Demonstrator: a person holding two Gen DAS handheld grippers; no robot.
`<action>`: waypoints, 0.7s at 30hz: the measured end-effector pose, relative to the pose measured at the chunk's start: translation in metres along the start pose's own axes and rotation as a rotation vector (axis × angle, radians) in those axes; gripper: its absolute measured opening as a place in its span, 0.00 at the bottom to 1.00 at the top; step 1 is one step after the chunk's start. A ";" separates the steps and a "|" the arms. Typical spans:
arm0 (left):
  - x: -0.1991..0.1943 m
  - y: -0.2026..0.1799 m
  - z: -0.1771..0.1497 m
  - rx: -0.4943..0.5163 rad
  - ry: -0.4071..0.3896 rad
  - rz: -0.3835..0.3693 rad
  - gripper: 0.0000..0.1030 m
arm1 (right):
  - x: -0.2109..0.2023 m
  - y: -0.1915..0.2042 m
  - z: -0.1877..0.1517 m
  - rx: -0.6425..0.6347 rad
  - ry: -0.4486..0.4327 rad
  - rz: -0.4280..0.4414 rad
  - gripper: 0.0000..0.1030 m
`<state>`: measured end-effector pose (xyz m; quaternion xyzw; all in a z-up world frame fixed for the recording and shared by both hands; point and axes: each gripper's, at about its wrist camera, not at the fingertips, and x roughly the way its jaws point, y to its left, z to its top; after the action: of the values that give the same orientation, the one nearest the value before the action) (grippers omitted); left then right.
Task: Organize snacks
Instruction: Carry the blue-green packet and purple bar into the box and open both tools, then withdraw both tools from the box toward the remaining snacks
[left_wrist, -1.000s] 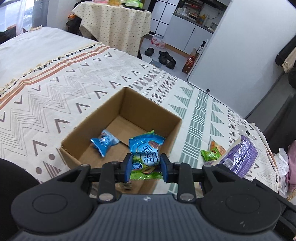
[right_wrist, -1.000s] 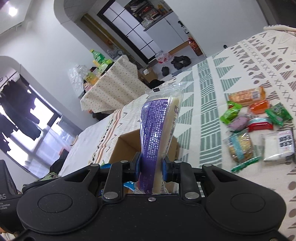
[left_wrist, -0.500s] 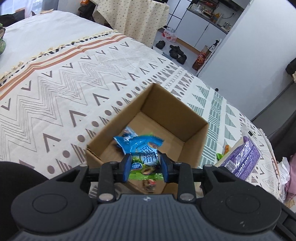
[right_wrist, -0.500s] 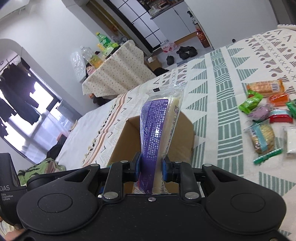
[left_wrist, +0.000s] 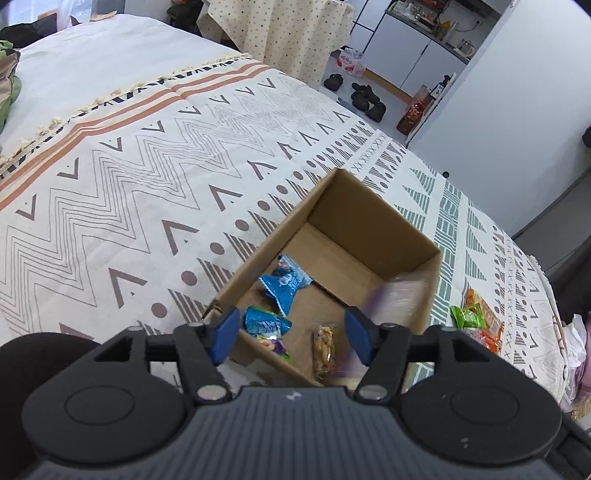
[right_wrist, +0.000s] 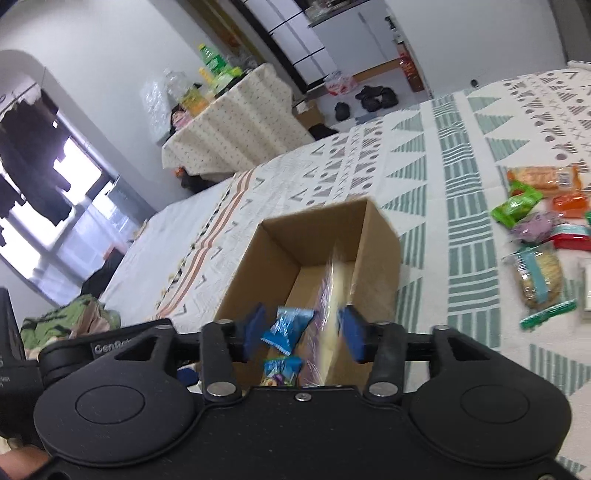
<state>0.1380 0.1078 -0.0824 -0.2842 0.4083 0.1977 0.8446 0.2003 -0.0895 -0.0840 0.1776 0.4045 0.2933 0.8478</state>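
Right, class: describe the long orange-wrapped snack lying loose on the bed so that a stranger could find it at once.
Start at the patterned bedspread and find the open cardboard box on it. To the right of the box lies a cluster of loose snacks; the orange-wrapped snack sits at its far end, just beyond a bright green packet. It is the long one there, pale orange with a small white label.

An open cardboard box (left_wrist: 373, 236) was set on the bed. Blue snack packets (left_wrist: 284, 282) and a blurred purple pack (right_wrist: 328, 280) were seen inside it.
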 end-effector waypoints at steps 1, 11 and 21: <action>-0.002 -0.001 0.000 0.004 -0.002 -0.002 0.69 | -0.004 -0.002 0.001 0.001 -0.008 -0.004 0.54; -0.020 -0.027 -0.009 0.085 -0.024 0.004 0.81 | -0.043 -0.021 0.001 -0.010 -0.040 -0.030 0.77; -0.036 -0.057 -0.022 0.129 -0.050 -0.024 0.82 | -0.079 -0.048 0.010 0.033 -0.118 -0.048 0.92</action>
<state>0.1359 0.0466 -0.0467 -0.2292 0.3953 0.1679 0.8735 0.1855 -0.1775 -0.0578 0.1990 0.3627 0.2550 0.8740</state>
